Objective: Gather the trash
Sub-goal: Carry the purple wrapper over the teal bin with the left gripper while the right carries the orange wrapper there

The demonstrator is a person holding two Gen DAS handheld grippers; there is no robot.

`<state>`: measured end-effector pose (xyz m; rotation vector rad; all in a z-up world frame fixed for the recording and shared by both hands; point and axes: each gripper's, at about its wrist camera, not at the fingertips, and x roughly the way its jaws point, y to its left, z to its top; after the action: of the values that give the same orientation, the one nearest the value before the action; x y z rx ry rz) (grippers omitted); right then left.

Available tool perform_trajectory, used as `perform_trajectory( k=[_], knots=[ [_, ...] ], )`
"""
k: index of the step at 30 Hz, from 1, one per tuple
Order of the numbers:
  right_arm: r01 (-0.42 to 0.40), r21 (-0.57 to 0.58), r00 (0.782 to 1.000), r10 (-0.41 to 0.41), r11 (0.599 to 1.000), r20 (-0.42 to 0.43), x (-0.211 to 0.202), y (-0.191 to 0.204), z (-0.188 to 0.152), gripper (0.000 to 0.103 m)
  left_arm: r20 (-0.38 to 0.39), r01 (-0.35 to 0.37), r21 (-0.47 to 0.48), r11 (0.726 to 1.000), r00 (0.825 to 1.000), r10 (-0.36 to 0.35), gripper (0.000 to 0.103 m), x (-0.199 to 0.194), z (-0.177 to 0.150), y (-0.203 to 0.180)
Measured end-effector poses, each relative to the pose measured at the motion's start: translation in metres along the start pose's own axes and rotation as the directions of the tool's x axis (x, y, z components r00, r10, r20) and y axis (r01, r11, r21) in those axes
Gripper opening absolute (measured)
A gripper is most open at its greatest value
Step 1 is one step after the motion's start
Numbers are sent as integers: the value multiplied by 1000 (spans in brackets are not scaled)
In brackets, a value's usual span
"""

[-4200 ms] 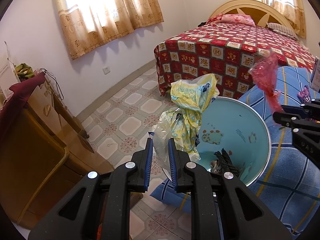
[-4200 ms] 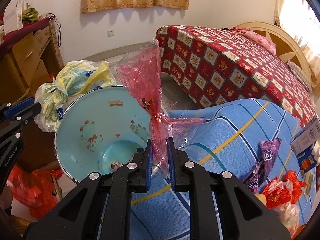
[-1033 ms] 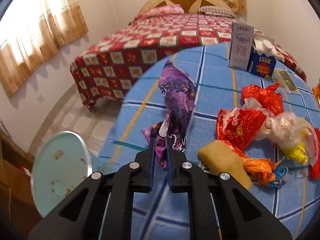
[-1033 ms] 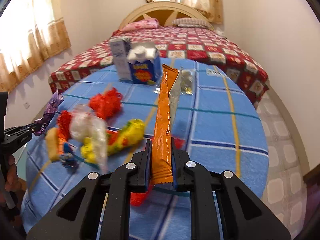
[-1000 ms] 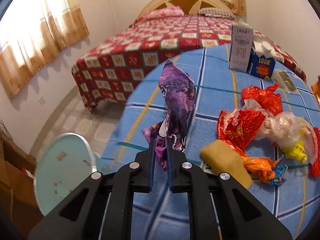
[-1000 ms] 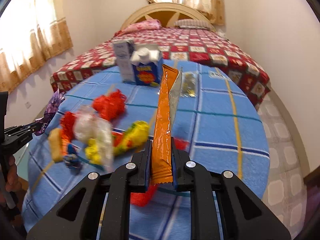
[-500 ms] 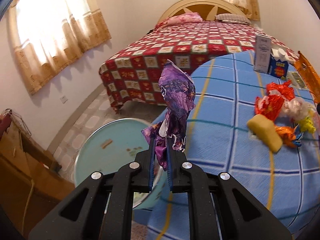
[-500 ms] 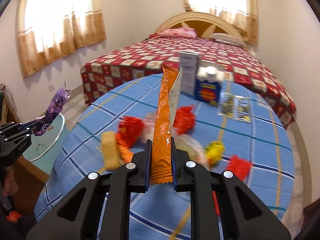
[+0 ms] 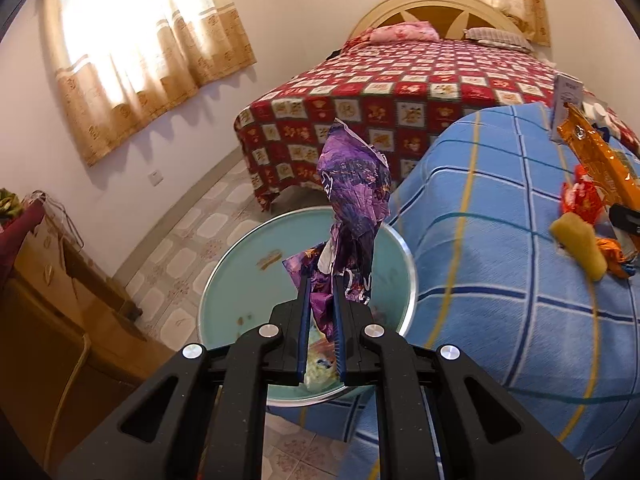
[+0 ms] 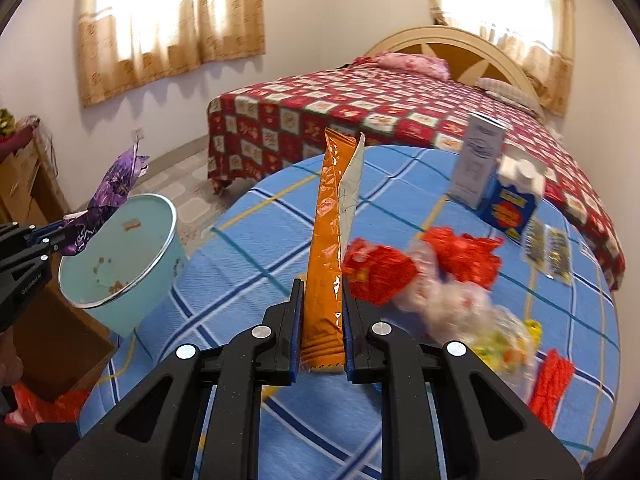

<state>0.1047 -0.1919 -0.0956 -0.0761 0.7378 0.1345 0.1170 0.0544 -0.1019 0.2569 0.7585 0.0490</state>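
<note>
My left gripper (image 9: 320,300) is shut on a crumpled purple wrapper (image 9: 354,192) and holds it above the pale blue trash bin (image 9: 224,280) beside the table. From the right wrist view the wrapper (image 10: 108,196) hangs over the bin's (image 10: 160,264) near-left rim. My right gripper (image 10: 319,300) is shut on a long orange packet (image 10: 328,240), held upright over the blue checked tablecloth (image 10: 248,272). The packet also shows at the right edge of the left wrist view (image 9: 600,160). Some trash lies inside the bin.
Red, clear and yellow wrappers (image 10: 452,272) lie on the table, with a white carton (image 10: 476,160) and a blue carton (image 10: 512,200) behind. A red-quilted bed (image 10: 360,112) stands beyond. A wooden cabinet (image 9: 48,300) stands left of the bin.
My left gripper has swung left off the table and now holds the purple wrapper over the bin. My right gripper has turned left with the orange packet, toward the bin side.
</note>
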Motion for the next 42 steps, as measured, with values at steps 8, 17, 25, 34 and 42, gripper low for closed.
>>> perform_trajectory(
  k=[8,17,25,34,42],
  knots=[
    [-43,-69,999,42,997,-14,18,34,12,17,-29,-48,-27,999,998,47,10,8,-11,28],
    [-86,-149,996,81,985,-39,36,73,24,17,-47,-86,-53,995,995,84,10,12,-17,53],
    [-102,-202,994,93,974,-54,47,97,30,17,-60,-101,-71,992,993,97,10,15,-22,68],
    [-119,-247,992,104,962,-70,55,117,33,17,-72,-115,-85,990,991,109,10,19,-25,78],
    [-145,-282,989,127,948,-80,59,135,37,17,-80,-124,-95,988,990,117,10,22,-26,83]
  ],
)
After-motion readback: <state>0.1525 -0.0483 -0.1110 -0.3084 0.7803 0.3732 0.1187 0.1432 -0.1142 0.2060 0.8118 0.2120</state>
